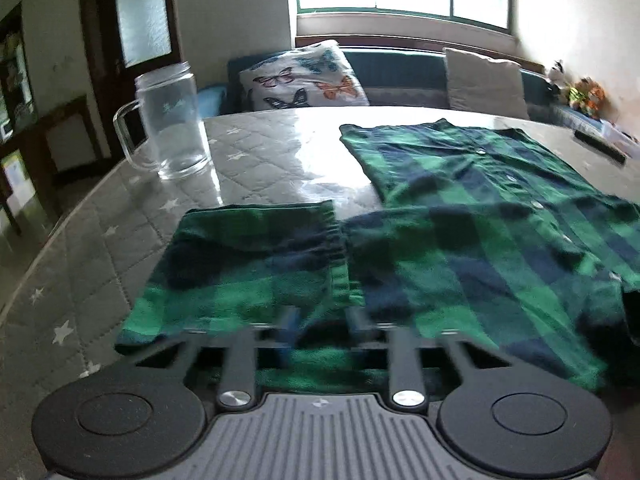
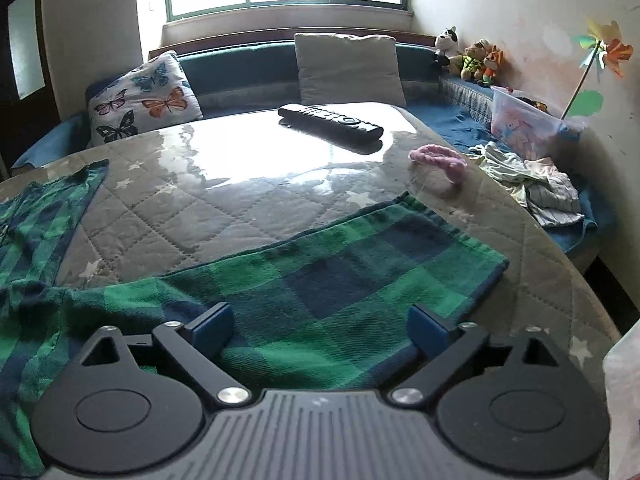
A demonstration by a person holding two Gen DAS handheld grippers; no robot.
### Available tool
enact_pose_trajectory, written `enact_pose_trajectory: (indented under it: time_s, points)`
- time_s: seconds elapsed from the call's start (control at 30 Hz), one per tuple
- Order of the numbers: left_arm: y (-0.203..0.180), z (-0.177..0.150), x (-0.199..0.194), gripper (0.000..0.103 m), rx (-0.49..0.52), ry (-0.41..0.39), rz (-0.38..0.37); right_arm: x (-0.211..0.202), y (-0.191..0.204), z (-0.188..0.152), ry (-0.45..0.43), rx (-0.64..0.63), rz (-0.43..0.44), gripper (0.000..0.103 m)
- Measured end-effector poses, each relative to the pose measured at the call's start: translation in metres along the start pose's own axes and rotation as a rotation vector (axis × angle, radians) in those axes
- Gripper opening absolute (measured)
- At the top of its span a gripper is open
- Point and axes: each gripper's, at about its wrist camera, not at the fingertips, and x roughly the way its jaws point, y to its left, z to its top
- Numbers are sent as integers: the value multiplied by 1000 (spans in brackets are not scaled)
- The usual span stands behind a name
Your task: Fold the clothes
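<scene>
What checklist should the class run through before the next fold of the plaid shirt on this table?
1. Left gripper closed on the shirt near the sleeve cuff: cannot tell, blurred; the jaws stand close together.
2. Right gripper open over the other sleeve: ok.
3. Glass mug clear of the cloth: ok.
4. Remote clear of the cloth: ok.
5. Pink ring clear of the sleeve: ok, but near.

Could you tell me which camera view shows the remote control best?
The right wrist view: the remote control lies whole and sharp on the table there. The left wrist view shows only a dark, blurred sliver of it at the far right edge.
</scene>
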Motion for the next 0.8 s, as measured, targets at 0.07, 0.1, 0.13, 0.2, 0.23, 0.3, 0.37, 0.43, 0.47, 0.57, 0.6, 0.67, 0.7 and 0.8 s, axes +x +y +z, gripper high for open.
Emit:
enact_pose_trajectory:
  time_s: [0.07, 0.1, 0.13, 0.2, 0.23, 0.3, 0.37, 0.43, 0.47, 0.57, 0.6, 0.67, 0.7, 0.8]
  points:
    - [10, 4, -4, 14, -28, -25, 19, 0, 1, -1, -2, 0, 1, 100]
    - [16, 7, -6, 13, -42, -41, 34, 0, 2, -1, -4, 0, 2, 101]
    - [24, 11, -10, 13, -64, -63, 57, 1, 2, -1, -6, -1, 3, 102]
    - [43, 20, -16, 13, -114, -103, 109, 1, 3, -2, -9, -2, 1, 103]
    - [54, 25, -19, 13, -140, -120, 139, 1, 3, -2, -10, -1, 0, 103]
    - [74, 32, -20, 13, -183, -136, 197, 2, 4, -2, -12, 2, -4, 103]
    - [97, 36, -19, 13, -240, -134, 250, 2, 4, -2, -14, 5, -8, 103]
    - [118, 37, -15, 13, -288, -124, 318, 2, 4, -1, -14, 7, -10, 103]
    - [128, 36, -12, 13, -307, -116, 342, 2, 4, -1, -15, 8, -11, 103]
    - [153, 30, 0, 13, -359, -72, 404, 4, 5, 0, -16, 11, -15, 103]
    - [160, 27, 4, 12, -372, -56, 418, 4, 5, 0, -16, 13, -17, 103]
    - [169, 22, 13, 12, -387, -25, 443, 6, 5, 2, -14, 16, -21, 103]
    - [172, 19, 17, 12, -390, -11, 451, 7, 6, 3, -13, 16, -22, 103]
    - [178, 12, 28, 13, -383, 23, 476, 9, 6, 5, -10, 17, -25, 103]
